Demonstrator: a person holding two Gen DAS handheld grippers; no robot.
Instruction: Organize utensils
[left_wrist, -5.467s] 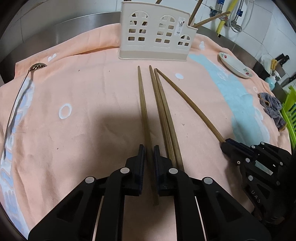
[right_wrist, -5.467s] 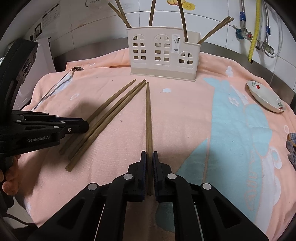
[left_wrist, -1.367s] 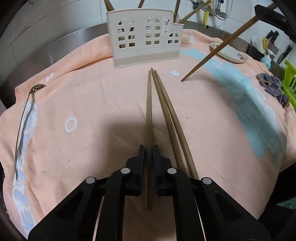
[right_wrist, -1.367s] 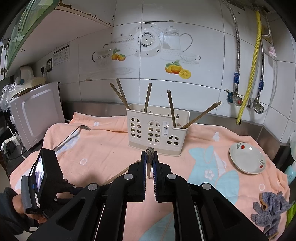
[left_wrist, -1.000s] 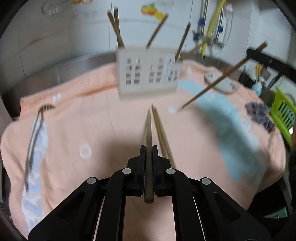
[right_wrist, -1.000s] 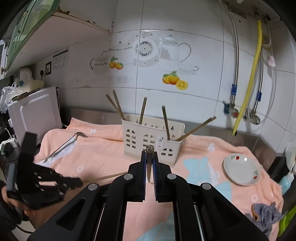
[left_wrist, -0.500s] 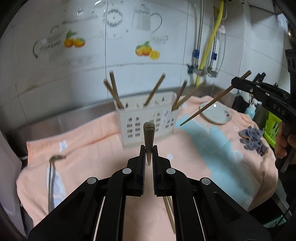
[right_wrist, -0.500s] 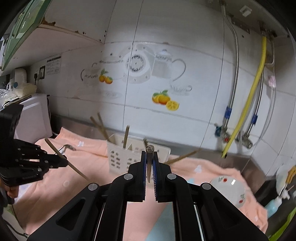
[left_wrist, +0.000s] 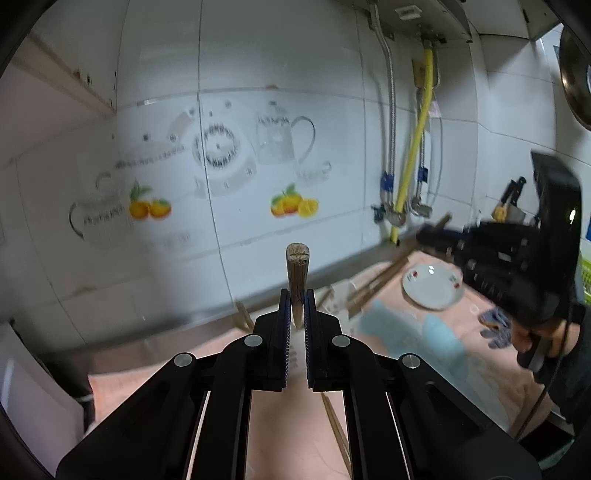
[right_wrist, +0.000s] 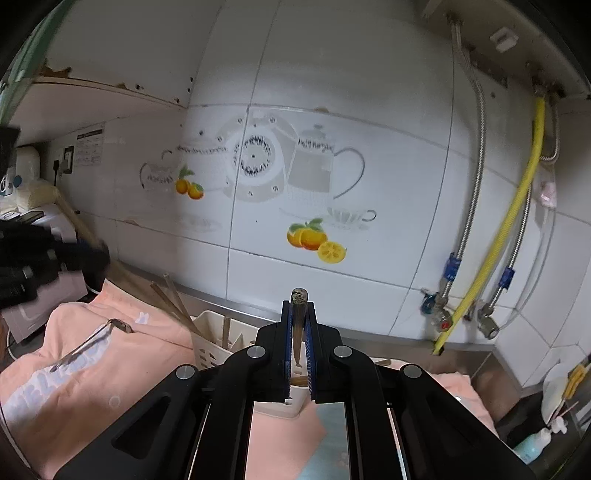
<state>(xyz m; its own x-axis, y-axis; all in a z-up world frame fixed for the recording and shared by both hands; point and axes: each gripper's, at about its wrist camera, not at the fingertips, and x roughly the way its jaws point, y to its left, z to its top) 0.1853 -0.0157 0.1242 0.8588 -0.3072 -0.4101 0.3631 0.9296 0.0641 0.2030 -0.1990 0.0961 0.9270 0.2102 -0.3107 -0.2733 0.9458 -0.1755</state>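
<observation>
My left gripper (left_wrist: 296, 295) is shut on a brown chopstick (left_wrist: 297, 271), whose blunt end stands up between the pads. My right gripper (right_wrist: 298, 306) is shut on another chopstick (right_wrist: 297, 325), held the same way above the cream utensil holder (right_wrist: 210, 350). Several chopsticks (right_wrist: 173, 302) lean in that holder. In the left wrist view the right gripper (left_wrist: 424, 232) shows blurred at the right, its chopstick (left_wrist: 388, 277) slanting down toward the holder. The left gripper (right_wrist: 94, 251) appears blurred at the left edge of the right wrist view. Two chopsticks (left_wrist: 336, 424) lie on the peach cloth (left_wrist: 288, 435).
A metal spoon (right_wrist: 88, 339) lies on the cloth at the left. A white dish (left_wrist: 432, 286) and a grey rag (left_wrist: 495, 321) sit at the right. The tiled wall with a yellow hose (right_wrist: 509, 221) and pipes is close behind the holder. A soap bottle (right_wrist: 535, 439) stands far right.
Both grippers have risen with their chopsticks; the views now show mostly wall. The left one lifted its chopstick off the cloth and tipped it upright. The right one has come closer to the holder.
</observation>
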